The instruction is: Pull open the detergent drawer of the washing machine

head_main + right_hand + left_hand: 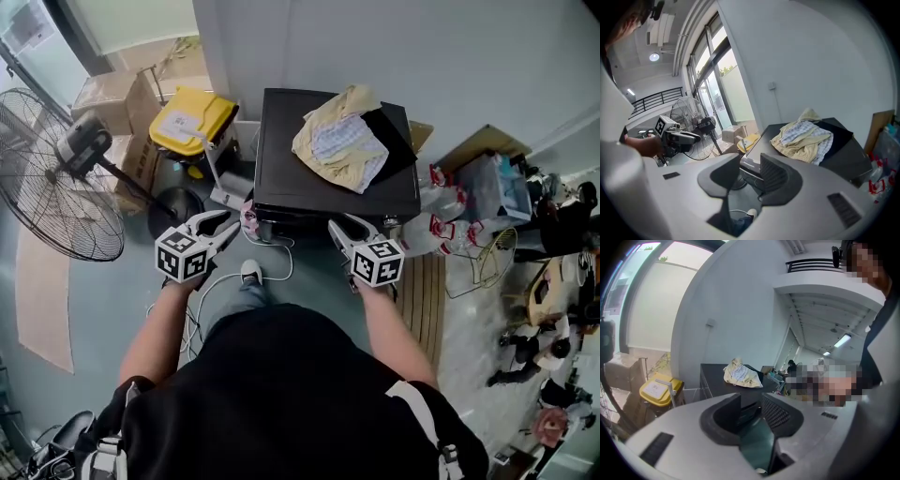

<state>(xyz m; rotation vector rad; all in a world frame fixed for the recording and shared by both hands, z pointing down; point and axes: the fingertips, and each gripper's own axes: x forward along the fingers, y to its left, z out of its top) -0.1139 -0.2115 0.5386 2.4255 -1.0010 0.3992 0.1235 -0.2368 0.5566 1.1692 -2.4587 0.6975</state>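
The dark washing machine stands against the wall with a heap of cream and checked clothes on its lid. Its front face, where the detergent drawer would be, is hidden from the head view. My left gripper hangs open just before the machine's front left corner. My right gripper is open near the front right edge. Nothing is held in either one. The machine's top front corner shows between the right jaws, with the clothes beyond. The left gripper points at the machine's dark side.
A standing fan, a yellow bin and cardboard boxes crowd the left side. White cables lie on the floor by my shoe. Plastic bags and a wooden slat board sit on the right.
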